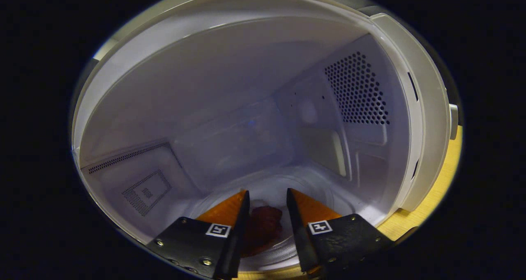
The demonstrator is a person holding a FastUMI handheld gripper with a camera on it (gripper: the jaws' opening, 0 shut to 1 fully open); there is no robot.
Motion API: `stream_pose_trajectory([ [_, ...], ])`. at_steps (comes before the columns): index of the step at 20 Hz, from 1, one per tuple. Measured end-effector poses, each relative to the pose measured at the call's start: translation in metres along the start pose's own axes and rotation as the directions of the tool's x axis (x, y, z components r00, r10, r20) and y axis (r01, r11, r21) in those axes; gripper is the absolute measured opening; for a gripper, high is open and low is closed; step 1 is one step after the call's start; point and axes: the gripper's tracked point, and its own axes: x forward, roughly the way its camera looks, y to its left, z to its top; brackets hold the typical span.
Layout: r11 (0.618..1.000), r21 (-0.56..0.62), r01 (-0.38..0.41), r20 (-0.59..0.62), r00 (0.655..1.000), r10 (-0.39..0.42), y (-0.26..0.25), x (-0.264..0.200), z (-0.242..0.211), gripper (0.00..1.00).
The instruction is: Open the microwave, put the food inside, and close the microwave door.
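I am looking into the open microwave's white cavity [230,136]. My gripper [267,190] reaches in low over the round glass turntable [324,191]. A reddish-brown piece of food [265,226] lies on the turntable between the two fingers, close against the left finger. A narrow gap shows between the food and the right finger. The fingers stand apart and the gripper is open. The food's near end is hidden behind the left finger's mount.
A perforated vent [357,91] sits high on the cavity's right wall, and smaller hole patterns [146,193] mark the left wall. The microwave's front frame [429,107] curves down the right side. A strip of wooden tabletop [444,177] shows beyond it.
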Motion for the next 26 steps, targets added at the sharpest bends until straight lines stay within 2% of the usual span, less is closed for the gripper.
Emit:
stream_pose_trajectory([
  [3,0.997,-0.048,-0.064,0.017,0.998,0.065,0.014,-0.02,0.011,0.72],
  [6,0.985,-0.115,-0.132,0.018,0.991,0.135,0.028,-0.045,0.016,0.8],
  [7,0.98,-0.131,-0.151,0.006,0.988,0.153,0.031,-0.051,0.015,0.92],
  [8,0.973,-0.154,-0.173,-0.006,0.985,0.174,0.035,-0.064,0.016,0.97],
  [13,0.921,-0.25,-0.299,-0.06,0.954,0.293,0.044,-0.132,0.024,0.98],
  [18,0.842,-0.251,-0.477,-0.039,0.874,0.483,0.069,-0.236,0.066,0.97],
  [22,0.743,-0.245,-0.623,-0.02,0.769,0.638,0.095,-0.32,0.093,0.97],
  [26,0.643,-0.228,-0.732,-0.023,0.664,0.748,0.117,-0.399,0.11,0.97],
])
